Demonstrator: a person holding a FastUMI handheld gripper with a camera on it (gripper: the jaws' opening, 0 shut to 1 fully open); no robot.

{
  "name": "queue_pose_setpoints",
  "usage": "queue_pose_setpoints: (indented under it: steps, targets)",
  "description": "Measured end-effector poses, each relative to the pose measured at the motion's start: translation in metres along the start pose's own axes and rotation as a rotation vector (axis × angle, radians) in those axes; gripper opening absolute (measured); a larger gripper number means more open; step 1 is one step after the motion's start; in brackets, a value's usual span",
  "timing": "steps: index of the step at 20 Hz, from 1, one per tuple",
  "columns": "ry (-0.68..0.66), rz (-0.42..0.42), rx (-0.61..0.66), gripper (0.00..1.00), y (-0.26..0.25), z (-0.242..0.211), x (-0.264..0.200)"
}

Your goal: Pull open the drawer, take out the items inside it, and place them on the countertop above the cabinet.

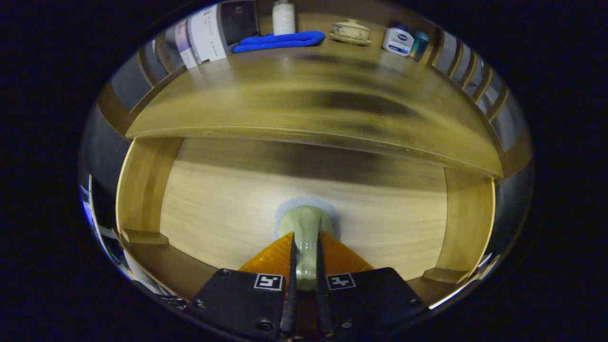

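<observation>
The gripper [304, 247] had its jaws nearly closed, both fingers pressing the sides of the pale green knob [304, 227] on the drawer [228, 209] front at twelve o'clock ahead. On the countertop [294, 99] beyond stood books [204, 35], a blue cloth [280, 40], a white bottle [283, 16], a lidded cup [351, 31] and a jar [398, 41].

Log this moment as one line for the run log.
phase: gripping handle | gripper: shut on drawer knob | drawer front: looks closed | countertop: towel, bottle, cup at back
</observation>
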State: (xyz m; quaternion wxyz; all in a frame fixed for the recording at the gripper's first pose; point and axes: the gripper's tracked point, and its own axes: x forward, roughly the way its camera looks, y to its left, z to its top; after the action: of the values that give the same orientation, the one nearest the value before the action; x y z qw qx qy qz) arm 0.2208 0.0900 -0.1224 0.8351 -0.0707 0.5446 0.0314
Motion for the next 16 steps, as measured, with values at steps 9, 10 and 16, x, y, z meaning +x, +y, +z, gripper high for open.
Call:
queue_pose_setpoints:
  steps: [9, 10, 16]
  targets:
    - [-0.096, 0.011, 0.004, 0.18, -0.018, 0.023, -0.064]
    - [-0.113, 0.009, -0.003, 0.18, -0.02, 0.027, -0.073]
    - [-0.176, 0.027, 0.012, 0.18, -0.029, 0.059, -0.115]
